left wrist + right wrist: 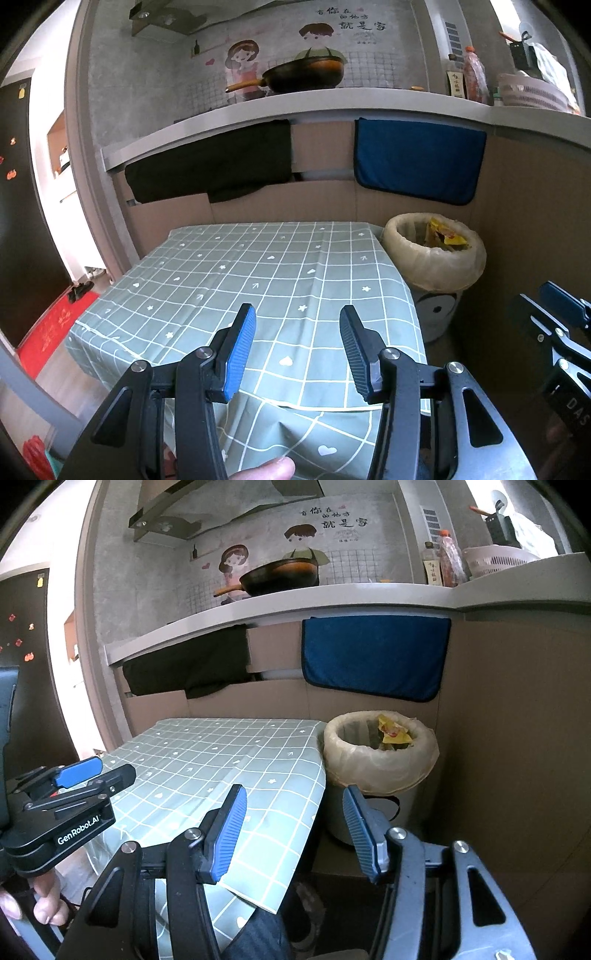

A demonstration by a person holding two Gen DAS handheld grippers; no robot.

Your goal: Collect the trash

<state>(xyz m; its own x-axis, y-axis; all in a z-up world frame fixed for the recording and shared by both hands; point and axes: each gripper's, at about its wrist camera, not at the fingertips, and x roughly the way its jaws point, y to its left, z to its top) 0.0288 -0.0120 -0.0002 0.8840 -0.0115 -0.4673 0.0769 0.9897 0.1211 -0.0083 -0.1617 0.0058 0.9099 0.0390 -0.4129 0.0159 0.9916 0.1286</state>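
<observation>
Both tongs, left [297, 341] and right [293, 825], parted and empty above the bare desk [258, 273]. Wrappers [393, 731] already in the lined bin [380, 760], kept beside the desk for short drops.

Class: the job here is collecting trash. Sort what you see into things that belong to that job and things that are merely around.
Belongs to the job:
- lined trash bin
- yellow wrappers inside it
- left gripper and right gripper, both open and empty

Merely around:
- checked tablecloth
- wok
- blue towel
- bottles
</observation>
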